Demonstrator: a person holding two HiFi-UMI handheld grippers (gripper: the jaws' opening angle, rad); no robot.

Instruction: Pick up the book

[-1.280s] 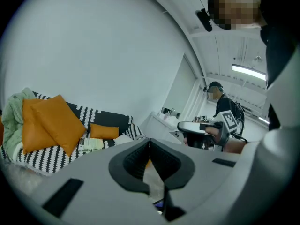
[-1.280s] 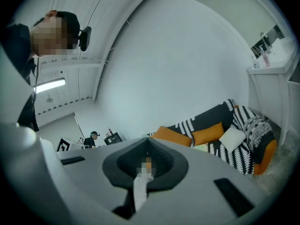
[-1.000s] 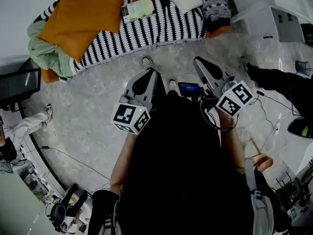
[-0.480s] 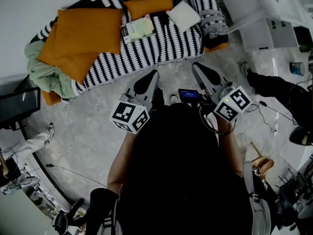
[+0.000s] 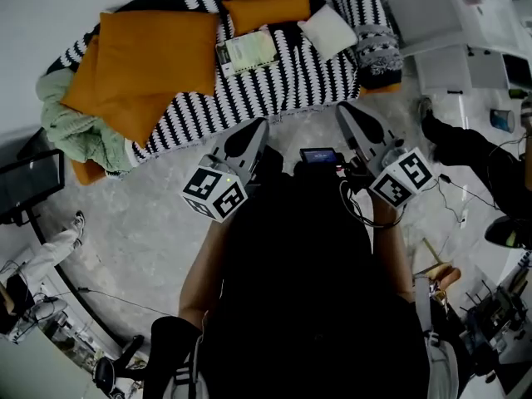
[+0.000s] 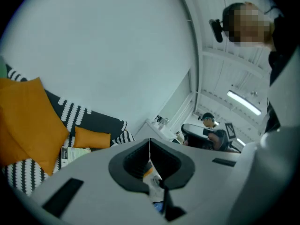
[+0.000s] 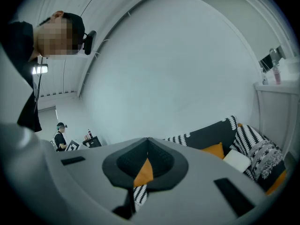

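While short of the bed [image 5: 307,73], touching nothing yet. Far left on the bed: green blanket [image 5: 75,131], then big orange pillow [image 5: 158,48]. Just right of that pillow, flat on the striped cover: book [image 5: 247,52], long axis across the head view, roughly along the bed's front edge, slightly tilted. Just behind it, small orange cushion [image 5: 266,8]. Also shows low left in the left gripper view, beside the pillow.

Next, left gripper [image 5: 259,125] over the floor [image 5: 141,214], fingers closed, empty, aimed almost straight at the book ahead. Then right gripper [image 5: 342,108] beside it, fingers closed too, empty; book ahead and off to its left, so farther. More in line with that one: white pillow [image 5: 328,30].

Looks like approach only. Likely left for the pick: open first, then come in across the short side, over the near long edge. Needs to close the gap to the bed.
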